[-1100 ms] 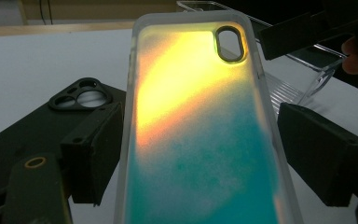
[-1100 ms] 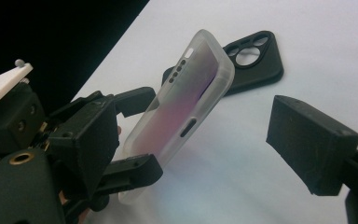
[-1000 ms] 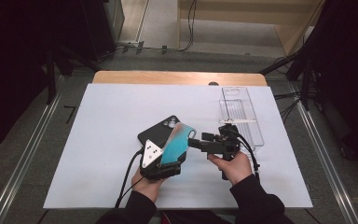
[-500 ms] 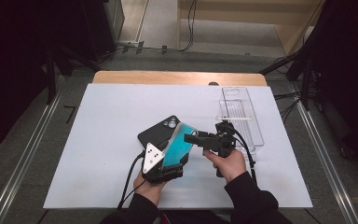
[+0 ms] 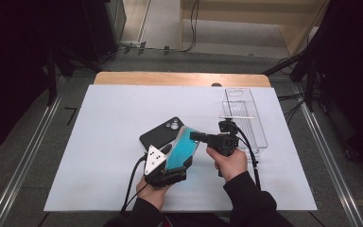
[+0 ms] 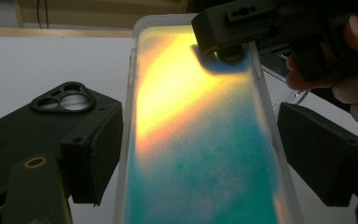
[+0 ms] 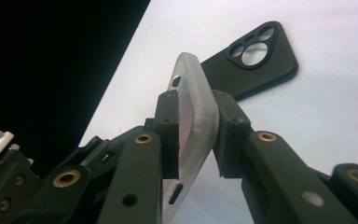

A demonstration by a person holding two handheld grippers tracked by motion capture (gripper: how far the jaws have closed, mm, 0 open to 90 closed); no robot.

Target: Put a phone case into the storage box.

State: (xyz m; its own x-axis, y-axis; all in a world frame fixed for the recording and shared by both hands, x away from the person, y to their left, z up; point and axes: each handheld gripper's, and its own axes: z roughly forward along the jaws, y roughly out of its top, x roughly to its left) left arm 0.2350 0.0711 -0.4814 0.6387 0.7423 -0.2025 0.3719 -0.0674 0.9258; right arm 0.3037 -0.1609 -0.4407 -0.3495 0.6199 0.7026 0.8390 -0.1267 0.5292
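My right tongs [image 7: 193,135] have just closed onto the teal phone case's [image 5: 182,147] top edge — left tongs [image 6: 191,154] clamp its sides — so I've got it two-handed, above the worktop [image 5: 104,123].

Black phone case [image 5: 162,134] and clear tray [image 5: 246,118] on table.

**A:** so where's the left gripper [image 5: 177,158] at? black two-jaw thing, grey three-cornered plate on top?

**B:** low, aimed up the table, jaws spread wide across the teal translucent phone case [image 5: 182,149], one on each long edge.

**A:** and the black right gripper [image 5: 196,137]?

**B:** pointing sideways toward the left one, jaws just closed, pinching the case's rim.
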